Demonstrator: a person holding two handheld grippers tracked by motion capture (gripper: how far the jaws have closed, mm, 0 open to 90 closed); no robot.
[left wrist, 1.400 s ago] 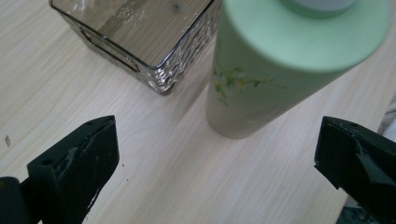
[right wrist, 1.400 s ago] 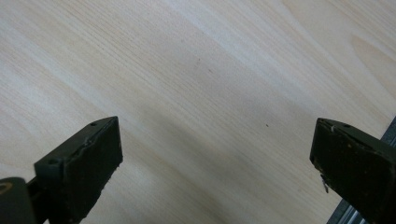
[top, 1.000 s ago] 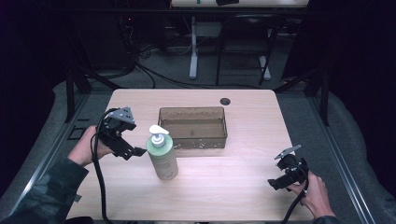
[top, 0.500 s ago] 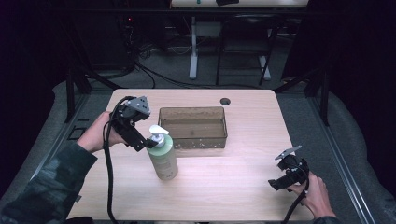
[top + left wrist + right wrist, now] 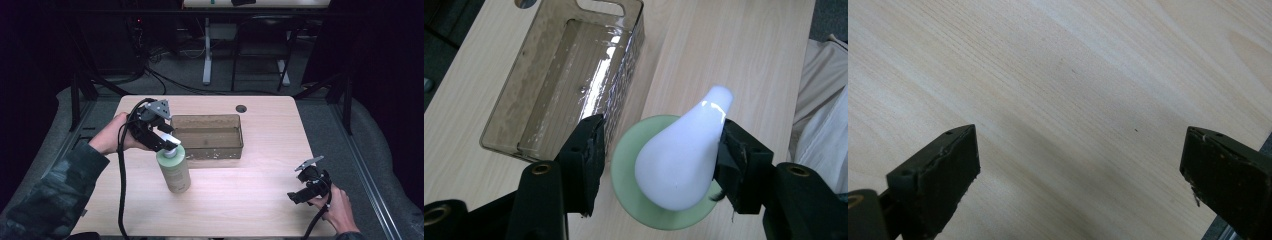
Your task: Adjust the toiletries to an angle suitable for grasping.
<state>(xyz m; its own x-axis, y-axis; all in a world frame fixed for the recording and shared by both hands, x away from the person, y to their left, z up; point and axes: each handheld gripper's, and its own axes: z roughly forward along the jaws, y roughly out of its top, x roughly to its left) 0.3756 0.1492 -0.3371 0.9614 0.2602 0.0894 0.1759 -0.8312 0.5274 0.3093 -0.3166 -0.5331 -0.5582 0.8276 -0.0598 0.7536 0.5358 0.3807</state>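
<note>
Glossy white plastic pump head (image 5: 681,150); matt pale wood-grain table (image 5: 260,200).

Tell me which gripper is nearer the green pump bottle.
Left. The left gripper sits over the green pump bottle, its jaws either side of the white pump head. The right gripper rests far off near the table's front right corner.

both grippers are black with blocky, square-ended jaws. the left gripper (image 5: 167,143) carries a grey three-cornered plate on top and trails a thick black cable; brass-coloured screws sit in its arms. the right gripper (image 5: 295,196) bears a similar plate. the left sleeve (image 5: 50,195) is camouflage-patterned.
</note>
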